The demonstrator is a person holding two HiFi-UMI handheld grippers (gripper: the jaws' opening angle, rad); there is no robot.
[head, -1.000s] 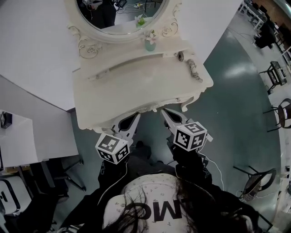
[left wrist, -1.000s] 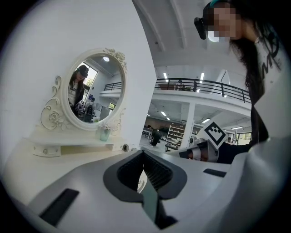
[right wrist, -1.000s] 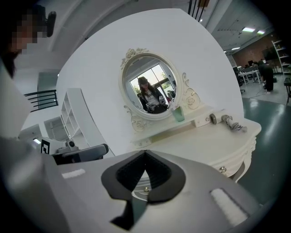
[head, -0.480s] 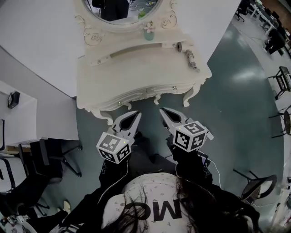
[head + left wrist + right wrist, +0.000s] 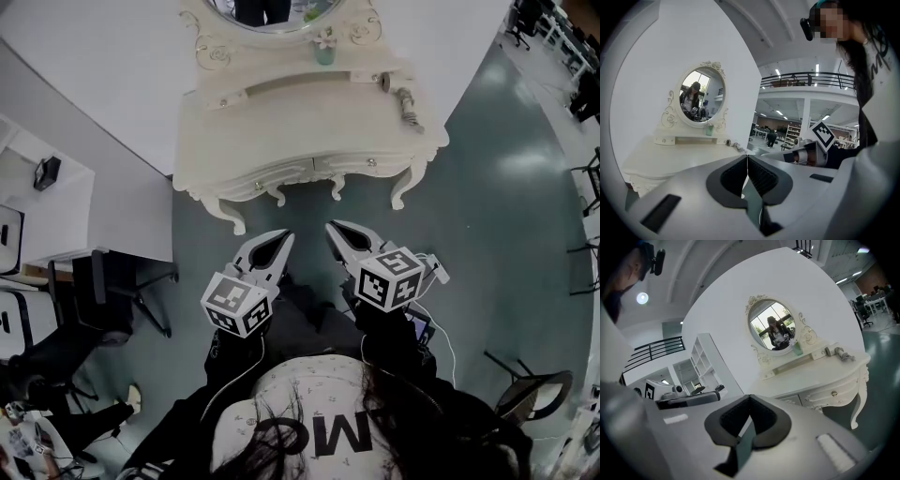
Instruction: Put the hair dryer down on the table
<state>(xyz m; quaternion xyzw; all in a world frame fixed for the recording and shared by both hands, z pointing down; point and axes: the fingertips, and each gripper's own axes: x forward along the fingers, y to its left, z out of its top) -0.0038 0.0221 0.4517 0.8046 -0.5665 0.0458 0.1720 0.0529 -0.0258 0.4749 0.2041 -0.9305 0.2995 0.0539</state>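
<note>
While you are standing in front of the white dressing table point(image 5: 309, 131), you are holding both grippers low before your body, side by side over the green floor point(image 5: 487, 216). Both are well apart from the table's front edge.

The left gripper point(image 5: 281, 236) is pointing toward the table. Its jaws are lying together, and the left gripper view is showing the two dark pads point(image 5: 740, 176) meeting along one line with nothing between them. The right gripper point(image 5: 333, 228) is pointing the same way, just beside the left one. Its jaws are also pressing together and are carrying nothing.

A small grey object, which I am taking for the hair dryer point(image 5: 407, 101), is lying on the right end of the table top, close to the edge. It is showing too small for me to be sure of its shape. Neither gripper is touching it.

An oval mirror point(image 5: 272, 9) is standing at the back of the table, and a small green vase point(image 5: 325, 52) is standing just below it.
</note>
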